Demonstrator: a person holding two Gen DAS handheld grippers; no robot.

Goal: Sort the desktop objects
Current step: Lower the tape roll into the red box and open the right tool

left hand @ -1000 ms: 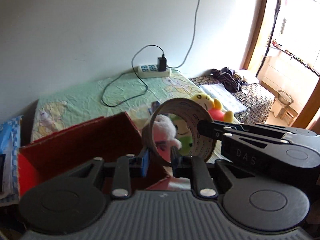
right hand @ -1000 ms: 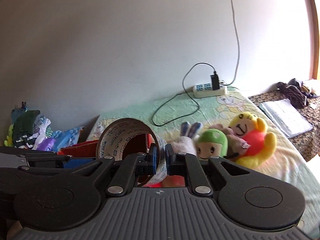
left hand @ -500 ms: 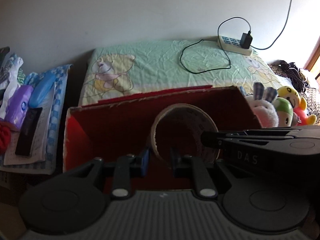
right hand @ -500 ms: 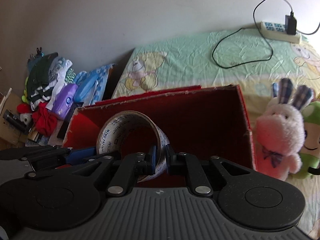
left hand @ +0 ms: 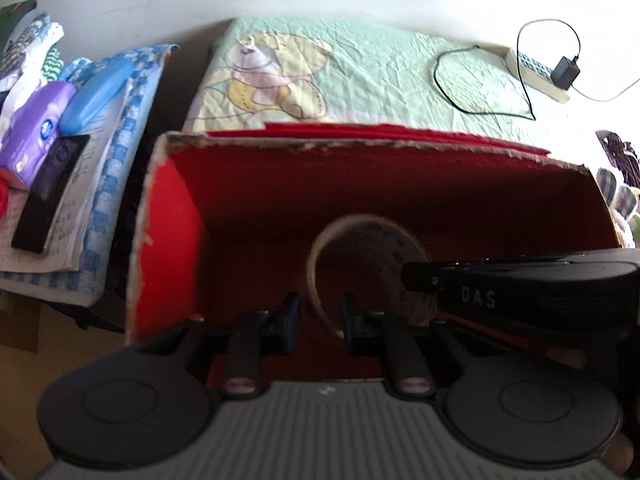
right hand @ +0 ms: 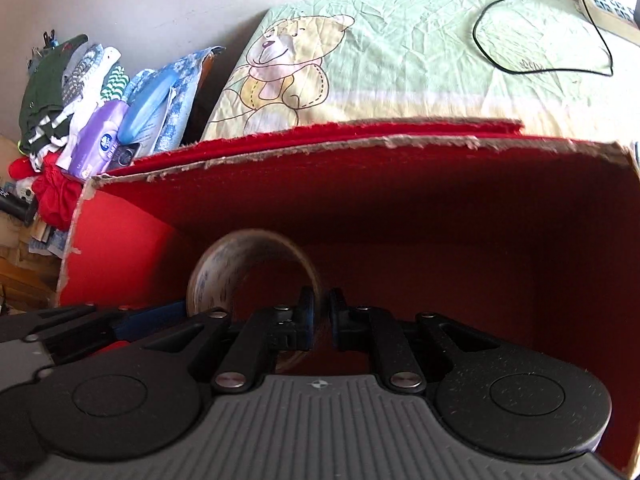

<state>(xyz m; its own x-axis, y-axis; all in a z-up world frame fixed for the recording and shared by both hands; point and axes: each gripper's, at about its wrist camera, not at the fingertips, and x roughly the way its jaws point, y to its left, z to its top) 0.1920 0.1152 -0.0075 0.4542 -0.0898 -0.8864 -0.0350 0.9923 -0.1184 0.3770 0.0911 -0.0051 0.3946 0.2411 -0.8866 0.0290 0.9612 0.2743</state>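
A: Where does the tape roll (right hand: 256, 268) sit?

B: Low centre of both frames, inside the red box (right hand: 440, 216), standing on edge with its open hole facing the cameras. Whether it touches the box floor cannot be told.

A: And the grippers?

B: The right gripper (right hand: 321, 314) has its jaws nearly together, pinching the roll's right wall. The left gripper (left hand: 318, 316) straddles the roll's left wall, its jaws a little apart; whether they press it cannot be told.

A: What does the release turn on?

B: The roll lies straight ahead of both, its axis running along the fingers, so the jaws probably only need to part. The right is the surer hold.

A: The count?

B: One roll, one box, two grippers.
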